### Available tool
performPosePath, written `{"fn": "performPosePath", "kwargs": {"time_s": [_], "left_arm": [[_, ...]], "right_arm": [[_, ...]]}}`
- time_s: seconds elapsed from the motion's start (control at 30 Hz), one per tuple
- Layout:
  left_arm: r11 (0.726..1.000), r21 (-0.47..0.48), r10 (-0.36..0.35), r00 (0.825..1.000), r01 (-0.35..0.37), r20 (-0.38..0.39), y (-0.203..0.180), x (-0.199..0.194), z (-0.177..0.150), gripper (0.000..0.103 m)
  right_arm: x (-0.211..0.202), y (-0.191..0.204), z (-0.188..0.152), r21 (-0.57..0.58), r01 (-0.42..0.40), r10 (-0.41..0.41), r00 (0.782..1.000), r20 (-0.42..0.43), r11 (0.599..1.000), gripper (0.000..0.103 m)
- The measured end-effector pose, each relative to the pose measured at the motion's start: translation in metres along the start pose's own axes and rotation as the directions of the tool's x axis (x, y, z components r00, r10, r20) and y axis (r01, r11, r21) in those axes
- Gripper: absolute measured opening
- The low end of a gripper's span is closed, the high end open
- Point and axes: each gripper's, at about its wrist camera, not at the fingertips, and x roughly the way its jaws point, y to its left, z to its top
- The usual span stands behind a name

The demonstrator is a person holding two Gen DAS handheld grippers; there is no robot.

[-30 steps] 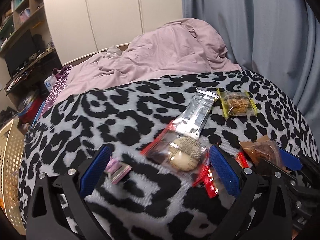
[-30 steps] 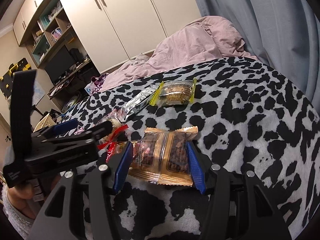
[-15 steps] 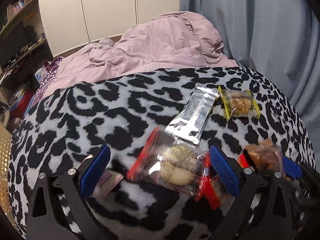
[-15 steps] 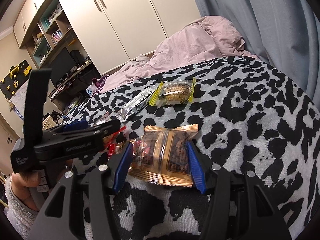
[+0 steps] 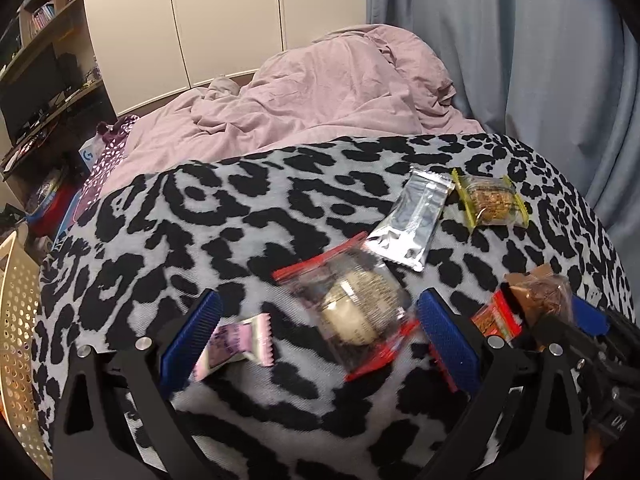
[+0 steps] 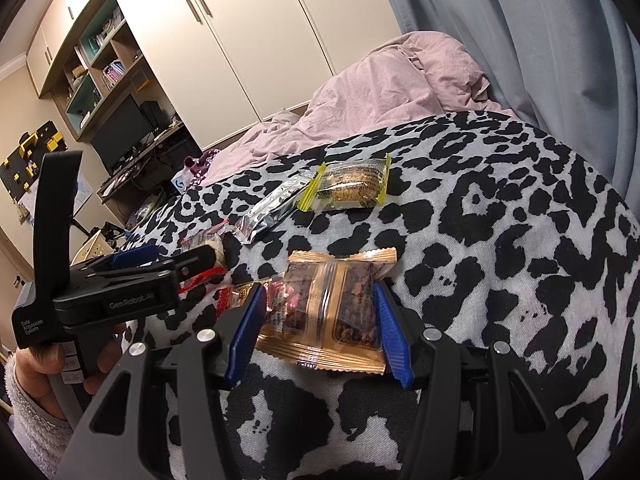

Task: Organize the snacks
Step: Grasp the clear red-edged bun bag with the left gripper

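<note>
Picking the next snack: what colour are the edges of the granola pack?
Yellow edges on the granola pack, clearest in the right wrist view.

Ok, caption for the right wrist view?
Right gripper open around a brown snack pack on a leopard-print blanket.

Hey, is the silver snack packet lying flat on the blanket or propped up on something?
Mostly flat on the leopard blanket. The silver packet rests lengthwise; its near end seems to overlap the red-edged clear packet.
</note>
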Motion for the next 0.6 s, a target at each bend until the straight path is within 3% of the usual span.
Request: {"fn": "performPosePath", "kwargs": {"time_s": [0.2,0.23,0.33,0.43,0.6], "left_arm": [[1.0,0.008,-0.009,1.0,0.01,-0.009,-0.018,0.014,0.008,0.1],[1.0,0.011,-0.01,1.0,0.01,-0.009,-0.02,0.015,0.009,0.097],[1.0,0.031,-0.001,1.0,0.001,-0.014,-0.024,0.02,0.009,0.072],[0.999,0.026,-0.034,0.999,0.034,-0.013,-0.02,0.02,0.007,0.061],[0.997,0.013,-0.071,0.997,0.071,-0.009,-0.014,0.012,0.001,0.05]], "right_arm": [[0.0,0.0,0.0,0.0,-0.001,0.001,1.0,-0.001,1.0,0.055],[0.0,0.0,0.0,0.001,-0.001,0.001,1.0,0.0,1.0,0.055],[0.0,0.0,0.0,0.001,-0.001,0.001,1.0,0.0,1.0,0.055],[0.0,0.0,0.0,0.001,0.0,0.0,1.0,0.0,1.0,0.055],[-0.001,0.0,0.0,0.005,-0.001,0.001,1.0,0.001,1.0,0.055]]}}
